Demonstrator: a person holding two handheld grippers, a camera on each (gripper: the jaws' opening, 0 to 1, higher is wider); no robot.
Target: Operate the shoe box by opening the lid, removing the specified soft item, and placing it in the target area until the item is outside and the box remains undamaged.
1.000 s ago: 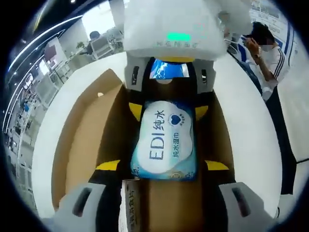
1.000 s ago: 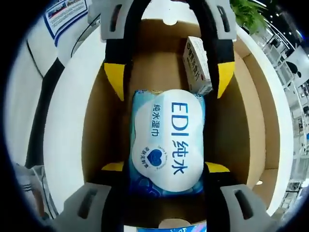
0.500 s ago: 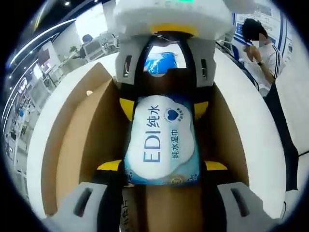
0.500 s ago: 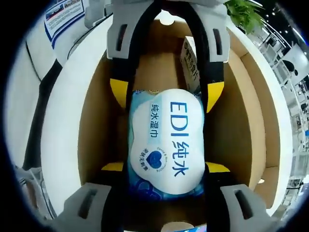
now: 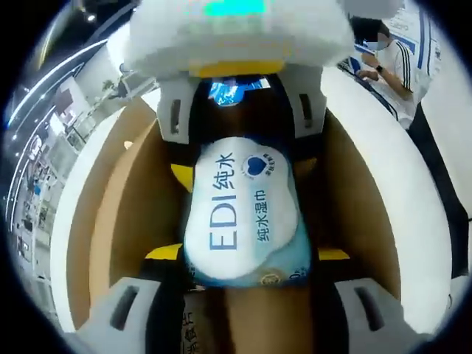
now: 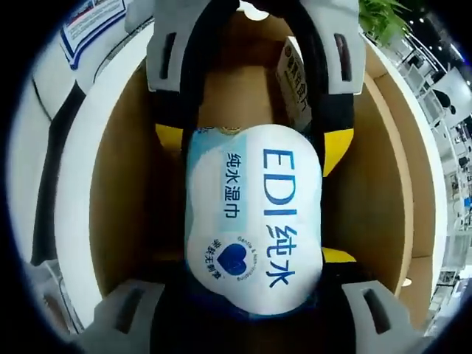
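Open cardboard shoe box point(image 5: 110, 221) on a white counter point(image 5: 70, 221). Over its interior, a blue-and-white wet-wipes pack point(image 5: 243, 214) marked "EDI" is gripped from opposite ends by the left claw point(image 5: 243, 254) and the right claw point(image 6: 254, 254), each closed narrowly against the pack's sides. Whether the pack is clear of the box floor cannot be told. A small carton point(image 6: 295, 81) stands in the box beyond the pack, partly hidden by a jaw; its print is unreadable.
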